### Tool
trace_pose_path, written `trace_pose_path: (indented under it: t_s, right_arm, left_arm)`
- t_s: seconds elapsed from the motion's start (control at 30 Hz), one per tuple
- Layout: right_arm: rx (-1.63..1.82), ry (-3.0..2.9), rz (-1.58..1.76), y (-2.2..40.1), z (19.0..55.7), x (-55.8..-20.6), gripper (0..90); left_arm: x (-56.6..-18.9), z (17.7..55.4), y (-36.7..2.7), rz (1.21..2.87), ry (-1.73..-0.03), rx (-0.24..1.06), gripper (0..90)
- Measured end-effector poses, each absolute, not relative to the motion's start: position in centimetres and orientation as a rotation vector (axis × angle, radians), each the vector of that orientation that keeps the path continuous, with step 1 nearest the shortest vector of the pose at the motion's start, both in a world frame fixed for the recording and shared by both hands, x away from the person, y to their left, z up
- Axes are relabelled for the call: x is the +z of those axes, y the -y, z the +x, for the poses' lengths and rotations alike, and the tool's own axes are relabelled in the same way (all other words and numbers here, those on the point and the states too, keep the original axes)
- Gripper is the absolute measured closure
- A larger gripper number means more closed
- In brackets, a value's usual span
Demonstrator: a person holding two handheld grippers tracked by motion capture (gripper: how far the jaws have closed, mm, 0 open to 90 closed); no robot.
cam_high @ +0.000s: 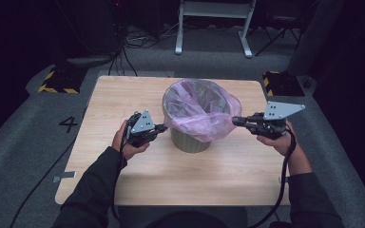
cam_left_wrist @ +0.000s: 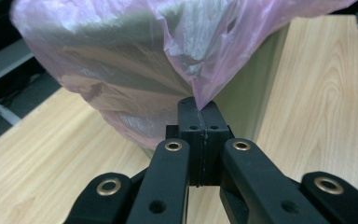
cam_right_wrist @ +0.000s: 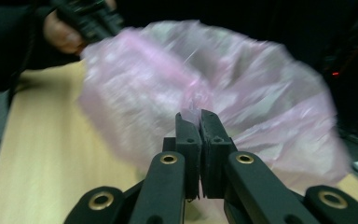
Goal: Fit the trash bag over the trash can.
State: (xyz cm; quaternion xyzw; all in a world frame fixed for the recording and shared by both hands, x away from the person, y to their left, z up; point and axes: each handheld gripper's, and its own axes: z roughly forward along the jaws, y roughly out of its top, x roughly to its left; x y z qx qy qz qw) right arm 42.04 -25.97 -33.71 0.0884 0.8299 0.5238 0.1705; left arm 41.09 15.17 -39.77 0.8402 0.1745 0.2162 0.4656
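Note:
A thin pink plastic bag (cam_high: 200, 113) lines a small olive-green bin (cam_high: 190, 142) standing mid-table, its edge folded down over the rim. My left gripper (cam_high: 163, 127) is at the bin's left side, shut on a fold of the bag's hanging edge (cam_left_wrist: 205, 88), which is pinched between the pads (cam_left_wrist: 189, 122). My right gripper (cam_high: 235, 120) is at the bin's right side, shut on the bag's film (cam_right_wrist: 223, 93) at its tips. In the right gripper view, the left gripper (cam_right_wrist: 93, 18) and its hand sit beyond the bag.
The bin stands on a light wooden table (cam_high: 123, 95) with bare wood all around it. Grey carpet surrounds the table, with cables and a white frame (cam_high: 214, 14) at the back. Yellow-black striped blocks (cam_high: 57, 80) lie near both far corners.

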Motion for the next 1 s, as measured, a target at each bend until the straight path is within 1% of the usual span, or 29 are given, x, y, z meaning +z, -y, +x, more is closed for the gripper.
trace_pose_path:
  t_s: [0.2,0.4,0.53,0.77,0.9,0.93,0.97,1.0]
  right_arm:
    - [1.451,-2.423,0.253,26.0,41.9,-36.6,86.9]
    - [1.413,-2.474,0.322,26.0,43.3,-39.2,86.6]
    - [1.362,-2.507,0.376,25.7,44.4,-40.8,86.7]
    - [1.338,-2.522,0.451,25.2,45.6,-42.4,86.7]
    - [1.326,-2.525,0.493,24.8,46.2,-43.1,86.4]
    - [1.317,-2.522,0.507,24.7,46.4,-43.3,86.1]
    - [1.316,-2.520,0.514,24.7,46.4,-43.3,85.4]
    - [1.323,-2.520,0.521,24.7,46.5,-43.5,85.2]
  left_arm:
    - [-41.3,41.7,-15.0,2.114,-0.422,0.517,89.9]
    - [-42.8,42.4,-14.5,2.160,-0.433,0.509,89.9]
    - [-44.3,42.9,-14.1,2.225,-0.448,0.503,89.9]
    - [-45.5,43.6,-14.5,2.220,-0.508,0.480,89.9]
    - [-46.2,44.0,-14.6,2.245,-0.526,0.470,89.9]
    - [-46.3,44.1,-14.7,2.242,-0.532,0.468,89.4]
    - [-46.4,44.1,-14.7,2.235,-0.550,0.456,87.0]
    - [-46.4,44.1,-14.7,2.235,-0.557,0.459,82.7]
